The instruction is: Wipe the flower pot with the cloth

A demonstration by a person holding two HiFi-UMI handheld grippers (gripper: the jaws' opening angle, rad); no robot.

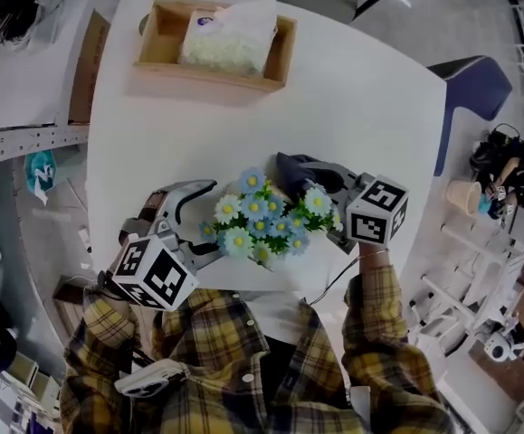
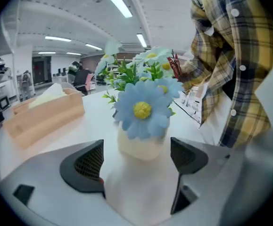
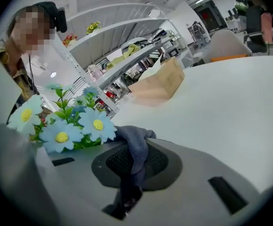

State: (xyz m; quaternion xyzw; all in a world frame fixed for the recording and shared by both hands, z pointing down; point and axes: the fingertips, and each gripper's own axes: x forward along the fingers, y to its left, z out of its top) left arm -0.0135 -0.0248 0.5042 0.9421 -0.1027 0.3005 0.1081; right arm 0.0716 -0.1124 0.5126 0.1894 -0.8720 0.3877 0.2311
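Wiping seems about to start: left tongs [image 2: 136, 161] spread around the cream flower pot [image 2: 141, 147] near the edge of the white bench [image 1: 352, 116], right tongs [image 3: 127, 173] pinching the dark grey-blue cloth [image 3: 137, 140] beside its blue flowers [image 3: 96, 124].

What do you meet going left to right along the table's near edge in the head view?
Left hand-held gripper → potted blue and white artificial flowers → right hand-held gripper, which clamps a dark grey cloth.
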